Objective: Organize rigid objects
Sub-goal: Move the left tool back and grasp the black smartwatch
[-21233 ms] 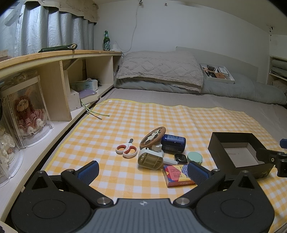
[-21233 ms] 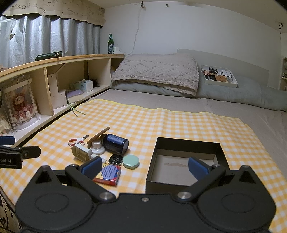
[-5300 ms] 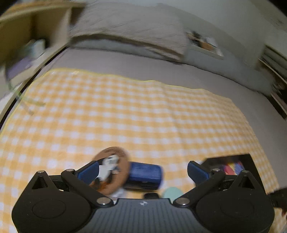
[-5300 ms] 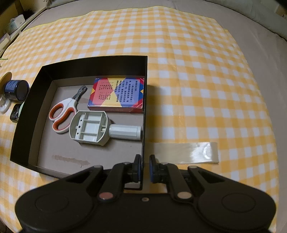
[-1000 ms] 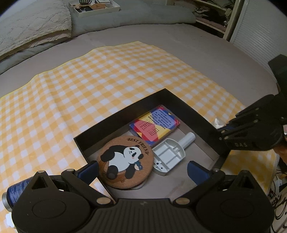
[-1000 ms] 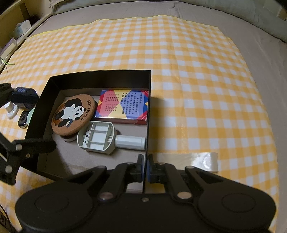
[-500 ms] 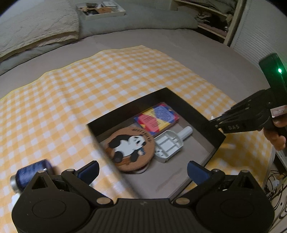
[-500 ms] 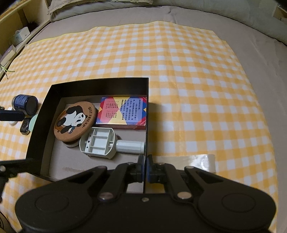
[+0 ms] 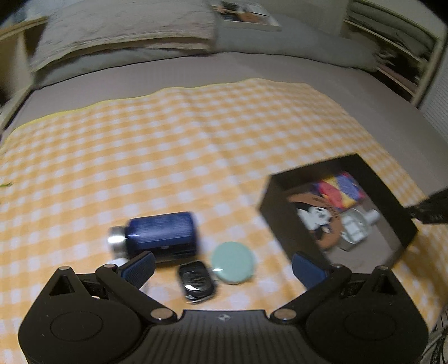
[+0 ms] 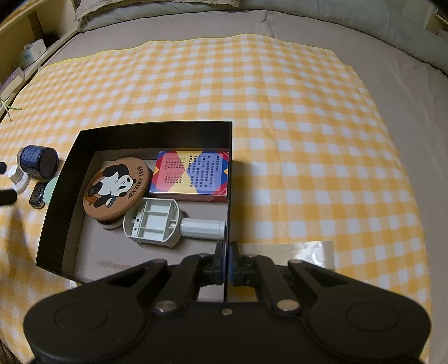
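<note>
Nearest in the right wrist view, our right hand-held gripper [image 10: 226,263] sits at bottom centre, fingers pressed together on the near-right wall of the black box [image 10: 60,193], same pinch as 0.5 s ago. Inside the box, near to far: the grey plastic tool w/ handle [image 10: 170,222], the panda cork coaster [image 10: 117,187] to its left, the colourful card box [image 10: 190,175] against the far-right corner. The coaster lies on something beneath it; can't tell what. A clear tape strip [image 10: 294,252] lies on the checked cloth [image 10: 280,112] just right of the box.

In the left wrist view, our left hand-held gripper [image 9: 224,268] is spread wide w/ nothing between the fingers. Vs 0.5 s ago it has swung off the box: the box now sits at mid-right, blurred, and the loose items fill the lower centre. Near to far there: the small black gadget [image 9: 196,281] just ahead of the fingers, the mint round disc [image 9: 232,261] touching or just beside it on the right, then the blue jar [image 9: 159,233] on its side, silver cap to the left. All three are on the cloth, outside the box. Beyond, the cloth runs to the grey bed [image 9: 196,70] and pillow [image 9: 126,25] at the top.
</note>
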Motion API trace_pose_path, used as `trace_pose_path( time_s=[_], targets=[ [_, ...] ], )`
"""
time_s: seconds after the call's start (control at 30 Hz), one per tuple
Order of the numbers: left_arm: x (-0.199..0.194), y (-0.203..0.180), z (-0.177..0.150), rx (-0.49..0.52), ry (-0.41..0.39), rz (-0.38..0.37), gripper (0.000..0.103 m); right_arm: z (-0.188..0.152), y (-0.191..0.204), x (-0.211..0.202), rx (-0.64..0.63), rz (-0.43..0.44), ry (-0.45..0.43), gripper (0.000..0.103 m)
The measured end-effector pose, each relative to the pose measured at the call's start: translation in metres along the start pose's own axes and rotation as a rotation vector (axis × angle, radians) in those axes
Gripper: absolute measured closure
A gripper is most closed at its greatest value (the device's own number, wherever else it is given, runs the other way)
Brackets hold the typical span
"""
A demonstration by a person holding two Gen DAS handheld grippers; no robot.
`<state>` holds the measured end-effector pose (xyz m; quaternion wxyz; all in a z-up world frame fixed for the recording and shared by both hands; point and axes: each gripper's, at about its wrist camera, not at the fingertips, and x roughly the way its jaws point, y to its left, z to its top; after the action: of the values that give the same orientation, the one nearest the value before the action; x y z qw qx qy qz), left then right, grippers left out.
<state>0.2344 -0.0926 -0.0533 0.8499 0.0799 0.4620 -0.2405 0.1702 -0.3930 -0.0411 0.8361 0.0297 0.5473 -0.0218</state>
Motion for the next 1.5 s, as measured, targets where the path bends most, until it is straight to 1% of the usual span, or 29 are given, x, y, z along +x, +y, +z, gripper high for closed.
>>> trace_pose_path(
  time_s=[0.1, 0.17, 0.23, 0.27, 0.37, 0.43, 0.63, 0.73, 0.8, 0.9, 1.07, 1.17, 1.23, 1.3, 1.37, 1.5],
  targets=[
    [-0.003, 0.02, -0.001, -0.047, -0.005, 0.025, 0.0, 0.0, -0.001, -0.001, 0.0, 0.0, 0.0, 0.1],
    [-0.003, 0.03, -0.003, -0.077, 0.0, 0.028, 0.002, 0.0, 0.0, 0.0, 0.0, 0.0, 0.001, 0.1],
    [-0.003, 0.037, -0.007, -0.109, 0.004, 0.01, 0.01, 0.0, 0.0, 0.0, -0.001, -0.001, 0.004, 0.1],
    [-0.002, 0.041, -0.008, -0.127, 0.009, -0.007, 0.018, 0.0, 0.003, 0.003, -0.002, -0.002, 0.005, 0.1],
    [0.003, 0.045, -0.012, -0.176, 0.03, -0.055, 0.033, 0.0, 0.005, 0.006, -0.003, -0.002, 0.009, 0.1],
    [0.009, 0.044, -0.015, -0.185, 0.048, -0.071, 0.034, 0.001, 0.004, 0.006, -0.001, 0.0, 0.011, 0.1],
    [0.037, 0.03, -0.024, -0.104, 0.116, 0.012, 0.034, 0.002, 0.006, 0.008, -0.002, -0.002, 0.015, 0.1],
    [0.048, 0.023, -0.027, -0.005, 0.128, 0.044, 0.034, 0.002, 0.007, 0.01, -0.001, -0.001, 0.018, 0.1],
    [0.054, 0.019, -0.028, 0.066, 0.12, 0.055, 0.034, 0.002, 0.007, 0.01, -0.002, -0.001, 0.018, 0.1],
    [0.06, 0.015, -0.029, 0.157, 0.09, 0.04, 0.032, 0.002, 0.007, 0.01, -0.001, 0.0, 0.019, 0.1],
    [0.067, 0.013, -0.026, 0.225, 0.054, -0.02, 0.032, 0.002, 0.011, 0.014, -0.003, 0.003, 0.024, 0.1],
    [0.071, 0.007, -0.025, 0.28, 0.048, -0.045, 0.03, 0.002, 0.012, 0.016, -0.005, 0.004, 0.028, 0.1],
    [0.075, 0.002, -0.025, 0.314, 0.053, -0.052, 0.03, 0.002, 0.013, 0.016, -0.005, 0.005, 0.029, 0.1],
    [0.075, 0.0, -0.023, 0.326, 0.06, -0.074, 0.03, 0.003, 0.012, 0.016, -0.005, 0.005, 0.029, 0.099],
    [0.072, -0.002, -0.023, 0.336, 0.091, -0.106, 0.03, 0.003, 0.013, 0.016, -0.005, 0.006, 0.027, 0.099],
    [0.065, -0.007, -0.026, 0.377, 0.153, -0.146, 0.03, 0.004, 0.013, 0.016, -0.005, 0.008, 0.024, 0.099]
  ],
)
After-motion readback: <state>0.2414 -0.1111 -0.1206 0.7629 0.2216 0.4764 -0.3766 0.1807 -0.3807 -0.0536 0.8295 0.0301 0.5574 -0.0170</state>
